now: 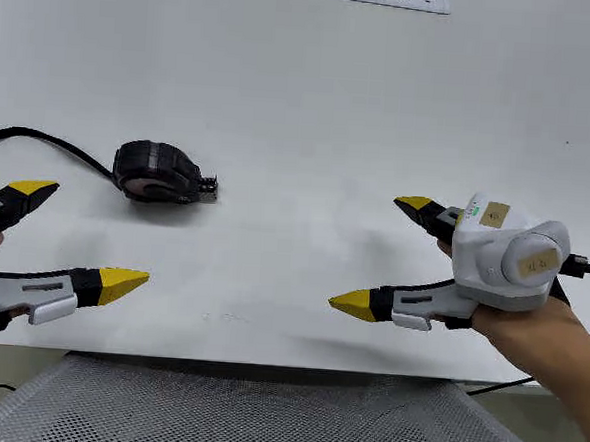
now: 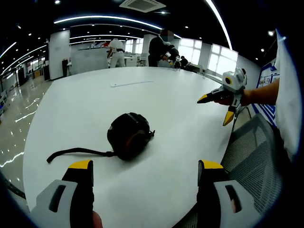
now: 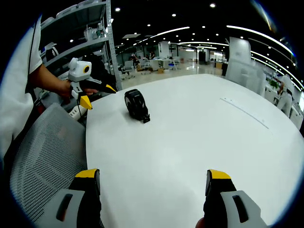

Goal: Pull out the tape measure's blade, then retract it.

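Mesh seat: one grey woven-mesh chair panel is sitting nearest, below the table edge.
Left gripper: one; black arms are ending in pointed yellow tips, with grey plastic blocks behind. Its jaws are standing wide apart, gripping nothing.
Right gripper: one of the same build, carrying a rounded white housing. Its jaws are also gaping, holding nothing.
Tape measure: one rounded black case is lying on the table's far left, apart from both grippers, with the blade's hook sitting at the case mouth.
Strap: one thin black cord is trailing leftward from the case.
Table: one smooth, matte white top is bearing the tape measure.
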Demonstrator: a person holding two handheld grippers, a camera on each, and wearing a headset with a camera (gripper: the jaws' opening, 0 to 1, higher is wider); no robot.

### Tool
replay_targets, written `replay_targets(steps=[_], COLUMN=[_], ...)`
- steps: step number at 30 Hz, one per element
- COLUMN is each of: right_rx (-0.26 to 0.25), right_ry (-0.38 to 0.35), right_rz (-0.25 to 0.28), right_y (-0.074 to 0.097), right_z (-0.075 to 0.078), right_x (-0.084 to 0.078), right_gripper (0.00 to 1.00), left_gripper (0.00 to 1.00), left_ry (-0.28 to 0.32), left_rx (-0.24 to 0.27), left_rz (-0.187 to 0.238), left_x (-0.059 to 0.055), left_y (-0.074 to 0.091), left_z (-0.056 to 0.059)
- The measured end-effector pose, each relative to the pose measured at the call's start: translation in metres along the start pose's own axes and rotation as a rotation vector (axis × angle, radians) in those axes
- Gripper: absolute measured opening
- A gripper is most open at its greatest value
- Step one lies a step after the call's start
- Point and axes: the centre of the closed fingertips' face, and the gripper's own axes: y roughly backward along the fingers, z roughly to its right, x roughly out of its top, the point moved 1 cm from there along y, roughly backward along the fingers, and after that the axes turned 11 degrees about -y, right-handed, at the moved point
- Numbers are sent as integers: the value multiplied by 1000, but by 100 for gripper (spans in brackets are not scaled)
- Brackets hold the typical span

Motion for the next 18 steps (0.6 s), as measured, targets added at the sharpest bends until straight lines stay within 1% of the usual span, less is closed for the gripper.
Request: replay_targets(steps=[2, 3, 5, 7, 12, 18], right_rx=[-1, -1, -2, 0, -14, -29], right_ry=[-4, -6, -8, -18, -24, -27], right_rz=[-3, -6, -6, 2, -2, -3], right_y=[2, 4, 6, 9, 15, 22], right_z=[-1, -2, -2, -2, 0, 4], right_x=[-2, -4, -6, -6, -9, -12], right_gripper=[92, 92, 92, 93, 94, 95], left_gripper=[89, 90, 90, 90, 91, 92], left_ry=[-10, -13, -31, -30, -22, -36], left_rx=[-3, -14, -11, -18, -24, -33], left_rz=[-5, -4, -11, -9, -6, -7], left_x=[-1, -1, -2, -2, -2, -3], left_y=[1, 2, 3, 4, 5, 8], left_z=[0, 1, 1, 2, 3, 6])
